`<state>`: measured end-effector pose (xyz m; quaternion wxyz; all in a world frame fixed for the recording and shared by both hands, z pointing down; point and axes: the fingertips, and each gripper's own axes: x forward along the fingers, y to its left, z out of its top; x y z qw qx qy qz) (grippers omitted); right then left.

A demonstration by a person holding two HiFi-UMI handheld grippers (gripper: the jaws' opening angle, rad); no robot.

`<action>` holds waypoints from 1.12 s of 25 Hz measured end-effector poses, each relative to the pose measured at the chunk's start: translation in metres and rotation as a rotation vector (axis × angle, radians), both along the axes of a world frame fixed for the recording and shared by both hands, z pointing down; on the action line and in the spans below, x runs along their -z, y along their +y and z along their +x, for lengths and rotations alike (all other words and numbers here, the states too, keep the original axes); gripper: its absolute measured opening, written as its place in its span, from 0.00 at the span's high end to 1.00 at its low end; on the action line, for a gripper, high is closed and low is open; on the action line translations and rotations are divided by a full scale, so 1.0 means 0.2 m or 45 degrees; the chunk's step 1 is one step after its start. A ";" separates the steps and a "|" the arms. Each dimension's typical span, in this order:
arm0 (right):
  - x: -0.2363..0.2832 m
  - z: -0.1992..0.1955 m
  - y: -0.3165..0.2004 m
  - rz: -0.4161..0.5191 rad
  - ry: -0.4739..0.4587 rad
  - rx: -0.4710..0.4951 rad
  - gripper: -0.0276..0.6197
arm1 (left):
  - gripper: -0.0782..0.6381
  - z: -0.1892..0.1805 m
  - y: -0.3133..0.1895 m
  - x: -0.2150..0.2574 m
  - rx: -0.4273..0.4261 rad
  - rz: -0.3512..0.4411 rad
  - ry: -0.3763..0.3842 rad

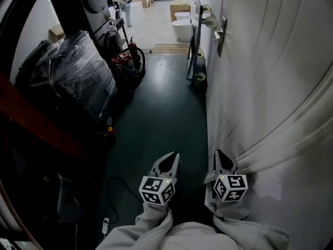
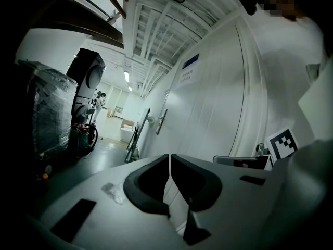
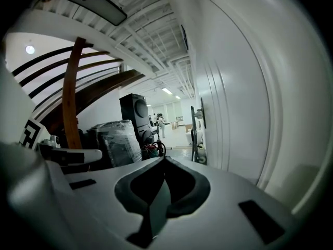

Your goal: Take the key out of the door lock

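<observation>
The white door (image 1: 270, 77) runs along my right side, and its lever handle with a dark plate (image 1: 219, 34) is far ahead. That handle shows small in the left gripper view (image 2: 162, 121) and in the right gripper view (image 3: 201, 113). No key can be made out at this distance. My left gripper (image 1: 171, 157) is low and near my body over the dark floor, its jaws shut with nothing between them (image 2: 169, 157). My right gripper (image 1: 219, 153) hangs beside the door's foot, jaws also shut and empty (image 3: 165, 159).
A plastic-wrapped pallet (image 1: 78, 72) and a tall black machine (image 1: 86, 7) line the left of the corridor. A dark wheeled frame (image 1: 195, 46) leans on the wall just before the handle. Red gear (image 1: 127, 61) lies on the floor, a cable (image 1: 112, 191) trails near my feet, and a person (image 1: 124, 1) stands far off.
</observation>
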<state>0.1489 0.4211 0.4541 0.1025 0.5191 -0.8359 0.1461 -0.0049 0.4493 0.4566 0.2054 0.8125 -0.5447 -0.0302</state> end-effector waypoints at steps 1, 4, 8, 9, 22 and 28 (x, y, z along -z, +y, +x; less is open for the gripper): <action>-0.01 0.00 0.00 -0.004 0.000 0.002 0.88 | 0.86 0.00 0.00 0.00 -0.002 -0.001 -0.003; -0.02 0.01 0.02 -0.010 0.000 -0.001 0.88 | 0.86 0.00 -0.01 -0.01 -0.006 0.000 -0.010; -0.01 0.02 0.01 -0.003 -0.010 -0.024 0.88 | 0.86 0.00 -0.03 -0.01 -0.012 0.000 -0.013; -0.01 0.01 0.01 -0.004 -0.015 -0.026 0.88 | 0.86 -0.01 -0.03 -0.01 -0.015 -0.002 -0.015; -0.07 -0.10 -0.21 -0.029 -0.046 -0.067 0.88 | 0.86 -0.06 -0.34 -0.04 -0.097 -0.008 -0.032; -0.06 -0.14 -0.47 -0.027 -0.049 -0.102 0.88 | 0.86 -0.07 -0.65 0.00 -0.152 0.016 -0.032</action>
